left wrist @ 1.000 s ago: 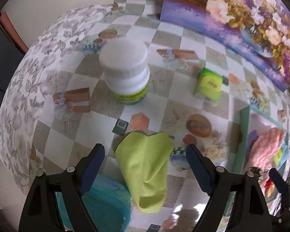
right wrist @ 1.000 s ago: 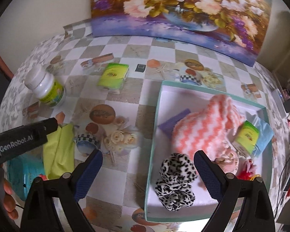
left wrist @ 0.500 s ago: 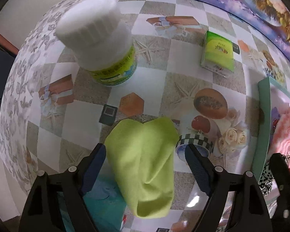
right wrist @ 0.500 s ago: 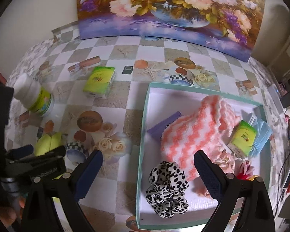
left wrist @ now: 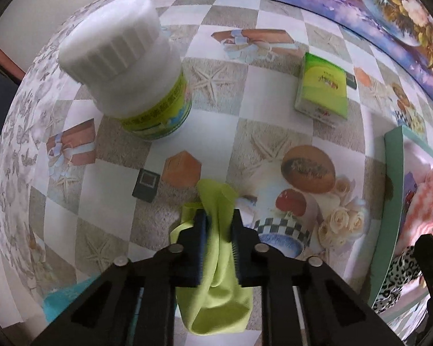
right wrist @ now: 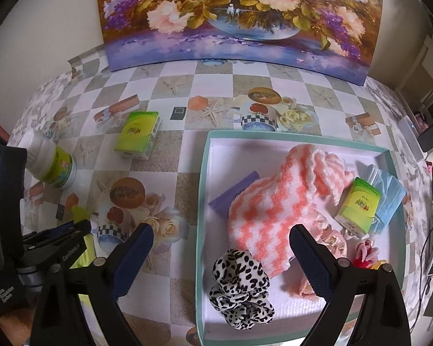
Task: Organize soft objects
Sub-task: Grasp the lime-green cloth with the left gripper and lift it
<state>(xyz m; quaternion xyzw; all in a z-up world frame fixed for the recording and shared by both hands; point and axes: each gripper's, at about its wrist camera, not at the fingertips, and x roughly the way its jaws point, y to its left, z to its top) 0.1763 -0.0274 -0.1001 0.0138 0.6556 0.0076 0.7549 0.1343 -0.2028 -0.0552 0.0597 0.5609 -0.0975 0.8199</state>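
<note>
My left gripper point(left wrist: 218, 220) is shut on a lime green cloth point(left wrist: 216, 297) that lies on the patterned tablecloth; the cloth bunches between the blue pads. It also shows at the left in the right wrist view point(right wrist: 79, 213). My right gripper point(right wrist: 220, 248) is open and empty, above the near edge of the teal-rimmed white box point(right wrist: 202, 178). The box holds a pink and white knit cloth point(right wrist: 277, 201), a leopard scrunchie point(right wrist: 239, 285), a green tissue pack point(right wrist: 358, 204), a blue face mask point(right wrist: 389, 199) and a purple item point(right wrist: 235, 193).
A white bottle with a green label point(left wrist: 130, 72) stands just beyond the left gripper. A green tissue pack point(left wrist: 323, 89) lies on the table further right. A teal item point(left wrist: 60, 300) lies under the left gripper. A flower painting point(right wrist: 239, 14) leans at the back.
My left gripper has moved down and forward and closed on the lime green cloth, which was lying flat between open jaws. The right gripper has shifted slightly and stayed open.
</note>
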